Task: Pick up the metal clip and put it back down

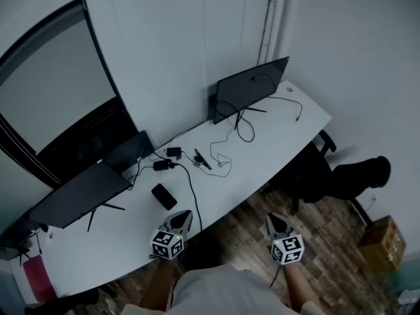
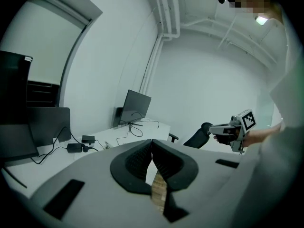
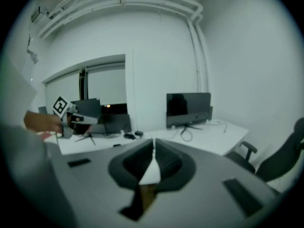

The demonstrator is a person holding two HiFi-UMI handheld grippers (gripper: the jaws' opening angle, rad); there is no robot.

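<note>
A small dark elongated piece, possibly the metal clip [image 1: 202, 159], lies among cables near the middle of the curved white desk [image 1: 275, 133]. It is too small to tell for certain. My left gripper [image 1: 183, 214] hovers over the desk's near edge, short of the clip, its jaws shut with nothing between them. My right gripper [image 1: 272, 218] hangs over the wooden floor beside the desk, also shut and empty. In the left gripper view the closed jaws point toward the desk, with the right gripper [image 2: 236, 127] off to the side. The left gripper [image 3: 66, 115] shows in the right gripper view.
A black phone [image 1: 164, 196] lies just ahead of the left gripper. Power adapters [image 1: 163, 165] and looping cables sit mid-desk. Monitors stand at the far right [image 1: 252, 87] and near left [image 1: 79, 192]. A dark office chair [image 1: 341, 176] and a cardboard box [image 1: 382, 240] are on the floor at right.
</note>
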